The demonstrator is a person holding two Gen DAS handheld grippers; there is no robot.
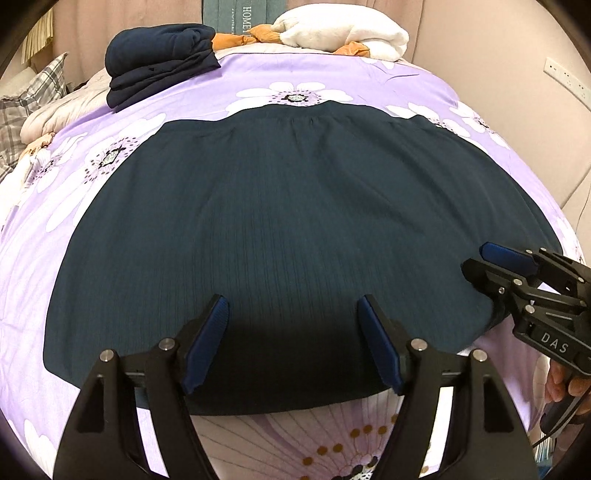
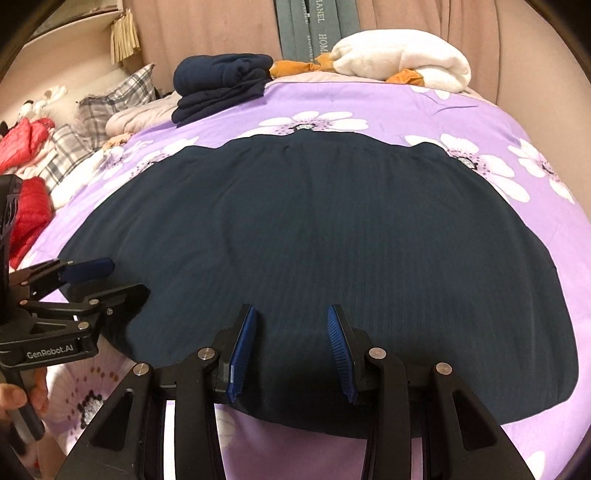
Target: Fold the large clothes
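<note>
A large dark teal ribbed garment [image 1: 288,214] lies spread flat on the purple flowered bedcover [image 1: 229,74], its gathered edge at the far side. In the left wrist view my left gripper [image 1: 291,302] hovers open over the garment's near hem, with only flat cloth under its blue pads. My right gripper [image 1: 476,258] enters from the right at the garment's right edge. The right wrist view shows the right gripper [image 2: 291,310] open, its jaws narrower, over the near hem of the same garment [image 2: 314,229]. There the left gripper [image 2: 125,277] stands at the cloth's left edge.
A folded navy stack [image 1: 159,62] sits at the far left of the bed, beside a white rolled blanket [image 1: 343,33] and orange cloth. Plaid pillows [image 2: 110,99] and red clothes [image 2: 29,206] lie off to the left. A hand [image 2: 14,398] holds the left gripper's handle.
</note>
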